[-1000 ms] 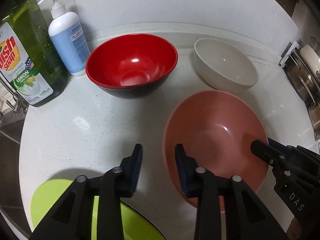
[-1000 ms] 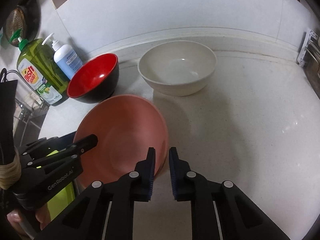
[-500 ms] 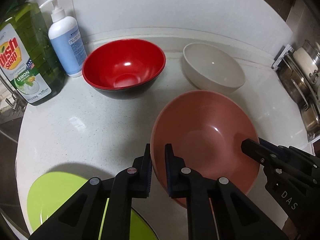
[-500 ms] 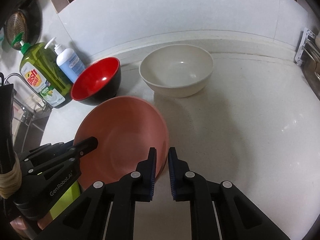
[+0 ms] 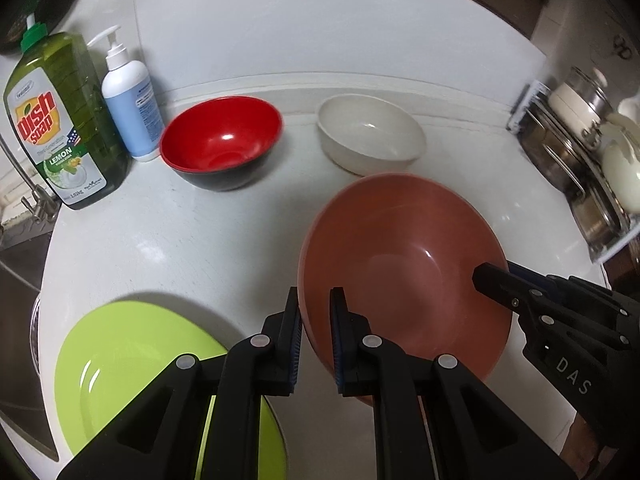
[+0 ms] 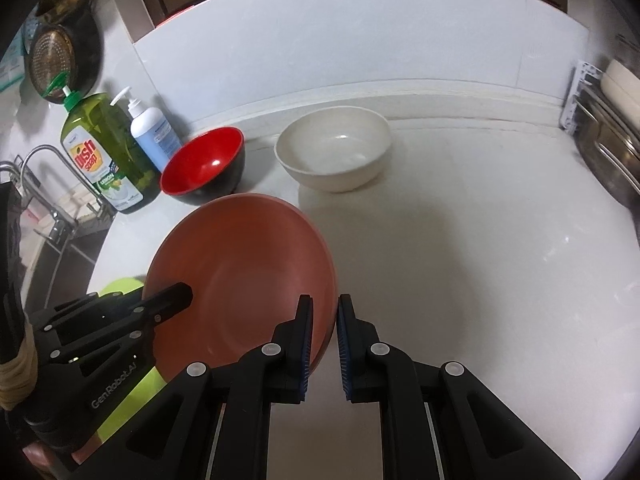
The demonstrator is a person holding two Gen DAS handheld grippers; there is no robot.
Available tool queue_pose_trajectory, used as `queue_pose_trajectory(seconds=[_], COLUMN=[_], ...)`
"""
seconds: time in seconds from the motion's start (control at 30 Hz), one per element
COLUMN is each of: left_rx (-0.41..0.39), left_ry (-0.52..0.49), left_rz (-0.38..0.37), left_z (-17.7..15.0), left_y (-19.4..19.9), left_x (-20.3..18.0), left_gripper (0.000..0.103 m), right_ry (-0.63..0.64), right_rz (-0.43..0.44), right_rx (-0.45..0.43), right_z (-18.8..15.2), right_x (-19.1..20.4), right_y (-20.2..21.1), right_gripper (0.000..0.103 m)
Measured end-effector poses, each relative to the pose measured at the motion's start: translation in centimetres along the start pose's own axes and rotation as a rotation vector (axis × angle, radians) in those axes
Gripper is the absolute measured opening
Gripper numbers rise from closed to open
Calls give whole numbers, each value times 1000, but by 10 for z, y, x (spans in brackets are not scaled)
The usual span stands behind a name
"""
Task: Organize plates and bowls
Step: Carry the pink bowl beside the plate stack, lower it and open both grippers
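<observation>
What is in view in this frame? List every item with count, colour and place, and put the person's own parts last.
Pink shallow bowl: 1, salmon pink, front centre, gripped on both rims.
Red bowl with black outside: 1, back left, beside the bottles.
Cream bowl: 1, off-white, back centre.
Lime green plate: 1, front left, on the counter.
Green dish soap bottle: 1, far left.
White and blue pump bottle: 1, next to the dish soap.
Metal faucet: 1, silver, left edge.
Metal rack of pots: 1, right edge.
White counter: 1.
Left gripper: 1, black, on the bowl's left rim.
Right gripper: 1, black, on its right rim.
</observation>
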State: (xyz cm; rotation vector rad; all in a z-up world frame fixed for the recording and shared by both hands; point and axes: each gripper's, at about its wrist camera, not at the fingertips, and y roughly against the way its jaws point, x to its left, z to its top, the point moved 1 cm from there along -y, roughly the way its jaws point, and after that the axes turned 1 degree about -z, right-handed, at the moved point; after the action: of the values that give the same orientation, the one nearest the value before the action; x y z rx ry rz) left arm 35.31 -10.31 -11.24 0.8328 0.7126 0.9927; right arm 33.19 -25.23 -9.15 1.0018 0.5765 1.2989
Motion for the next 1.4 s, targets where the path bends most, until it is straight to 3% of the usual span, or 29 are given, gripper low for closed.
queue_pose_trajectory(seconds=[0.57, 0.9, 1.4], left_rx=[95, 140, 138], left_ry=[-71, -64, -49], left_rz=[-47, -44, -30], left_z=[-48, -64, -70], left_y=[-7, -15, -15], left_x=[-52, -66, -69], left_gripper=[14, 14, 18], right_ry=[-41, -41, -23], right_rz=[-66, -64, -40], right_rx=[65, 96, 105], right_z=[-56, -69, -73], right_x=[-43, -58, -62], right_y=[18, 16, 13], right_gripper=[14, 14, 14])
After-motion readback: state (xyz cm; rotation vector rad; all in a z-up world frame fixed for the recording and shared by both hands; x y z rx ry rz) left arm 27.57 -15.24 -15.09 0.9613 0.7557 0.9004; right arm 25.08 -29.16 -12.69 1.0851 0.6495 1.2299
